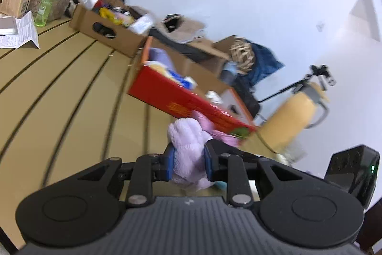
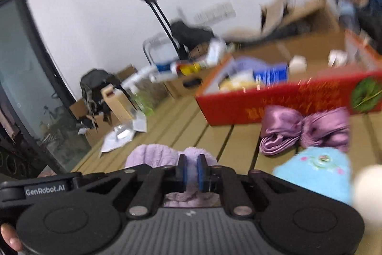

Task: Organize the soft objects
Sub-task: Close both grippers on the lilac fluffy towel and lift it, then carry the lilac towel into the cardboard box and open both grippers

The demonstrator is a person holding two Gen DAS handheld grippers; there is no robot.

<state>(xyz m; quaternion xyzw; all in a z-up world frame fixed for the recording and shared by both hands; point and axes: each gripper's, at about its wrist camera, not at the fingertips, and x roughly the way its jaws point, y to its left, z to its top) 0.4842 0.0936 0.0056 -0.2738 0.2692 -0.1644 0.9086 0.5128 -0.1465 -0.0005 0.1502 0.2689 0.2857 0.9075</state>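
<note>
My left gripper (image 1: 188, 159) is shut on a fluffy lilac plush piece (image 1: 187, 147) and holds it above the slatted wooden table (image 1: 59, 87), just short of the red box (image 1: 181, 99). My right gripper (image 2: 192, 170) is shut on another fluffy lilac piece (image 2: 152, 154) low over the table. A shiny purple satin bow (image 2: 305, 130) and a light blue plush (image 2: 317, 173) lie on the table to its right, in front of the red box (image 2: 286, 99). The red box holds several soft items.
Brown cardboard boxes (image 1: 107, 28) full of clutter stand behind the red box. A green spray bottle (image 1: 46, 6) and papers (image 1: 21, 32) sit at the far left. A yellow flask (image 1: 298, 111) stands past the red box. A dark window (image 2: 21, 78) is at left.
</note>
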